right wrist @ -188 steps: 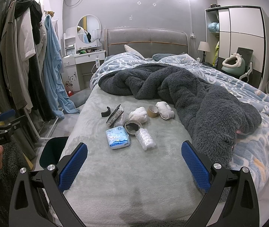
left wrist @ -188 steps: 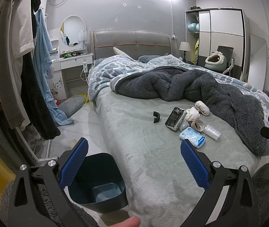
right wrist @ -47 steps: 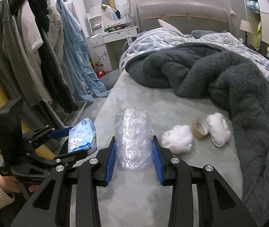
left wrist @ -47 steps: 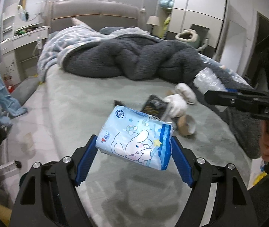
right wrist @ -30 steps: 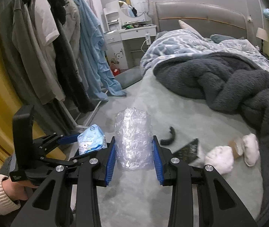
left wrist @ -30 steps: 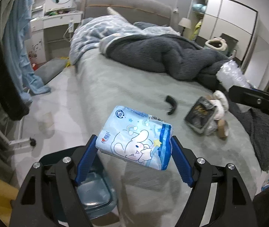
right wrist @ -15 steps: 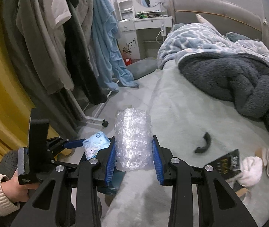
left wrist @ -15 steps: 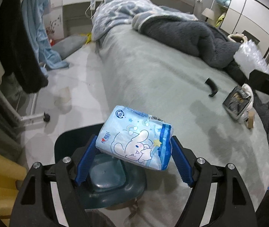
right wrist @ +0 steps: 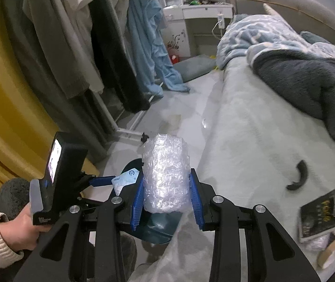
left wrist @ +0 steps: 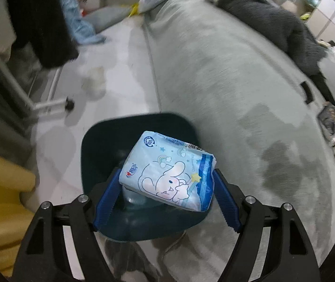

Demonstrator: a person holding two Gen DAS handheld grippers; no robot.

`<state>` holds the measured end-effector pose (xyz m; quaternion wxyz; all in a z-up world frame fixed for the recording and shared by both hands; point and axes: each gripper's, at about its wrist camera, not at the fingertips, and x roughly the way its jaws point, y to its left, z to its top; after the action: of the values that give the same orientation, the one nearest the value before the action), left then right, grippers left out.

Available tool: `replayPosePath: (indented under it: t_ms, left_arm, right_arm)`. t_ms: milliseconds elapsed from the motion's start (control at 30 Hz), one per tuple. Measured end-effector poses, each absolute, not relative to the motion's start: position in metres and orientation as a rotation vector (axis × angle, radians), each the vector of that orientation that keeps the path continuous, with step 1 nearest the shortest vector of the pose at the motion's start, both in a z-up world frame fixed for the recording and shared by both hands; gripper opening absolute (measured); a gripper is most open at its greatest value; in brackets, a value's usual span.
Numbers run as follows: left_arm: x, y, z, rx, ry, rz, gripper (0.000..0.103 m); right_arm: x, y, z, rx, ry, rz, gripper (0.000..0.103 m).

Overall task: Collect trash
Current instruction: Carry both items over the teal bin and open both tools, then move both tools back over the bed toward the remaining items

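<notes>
My left gripper (left wrist: 166,196) is shut on a light blue tissue pack (left wrist: 167,174) with a cartoon print, held right above the open dark teal trash bin (left wrist: 101,141) on the floor beside the bed. My right gripper (right wrist: 166,202) is shut on a roll of clear bubble wrap (right wrist: 166,176), just right of the bin (right wrist: 160,230), which it mostly hides. The left gripper with the pack (right wrist: 125,179) shows at lower left. A black curved piece (right wrist: 298,175), a black packet (right wrist: 320,213) and a tape roll (right wrist: 331,251) lie on the bed.
The grey-green bed (left wrist: 226,70) fills the right side, with a dark fluffy blanket (right wrist: 308,82) further up. A clothes rack with hanging garments (right wrist: 85,47) and its wheeled foot (left wrist: 68,104) stands left of the bin. A yellow curtain (right wrist: 7,117) is at far left.
Both grippers have swung left from the bed toward the floor. The tissue pack now hangs over the bin's opening, and the bubble wrap has come up close beside it.
</notes>
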<state>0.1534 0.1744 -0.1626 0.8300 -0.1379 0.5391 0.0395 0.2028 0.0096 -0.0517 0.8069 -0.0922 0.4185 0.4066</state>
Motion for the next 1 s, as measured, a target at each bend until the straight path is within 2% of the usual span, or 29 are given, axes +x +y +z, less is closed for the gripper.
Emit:
replayPosePath:
  t_ms: [233,567,600,700,1000]
  left_arm:
    - [0.15,0.2,-0.188,-0.372,1.241,0.155,0.079]
    - [0.149,0.225,-0.199,-0.44,1.252,0.231,0.082]
    - [0.148,0.229,-0.197,-0.447,1.243,0.245,0.083]
    - [0.144,0.236,-0.185,-0.445,1.191,0.28,0.093]
    - [0.14,0.23,-0.137,-0.362,1.026,0.306,0.095]
  right_arm:
    - [0.202,0.038,-0.081,-0.231,0.971,0.905,0.036]
    - [0.214,0.064,-0.123,-0.297,1.063,0.898,0.036]
    - [0.216,0.065,-0.126,-0.299,1.071,0.896,0.036]
    - [0.218,0.068,-0.135,-0.306,1.092,0.888,0.036]
    - [0.228,0.074,-0.143,-0.302,1.11,0.875,0.036]
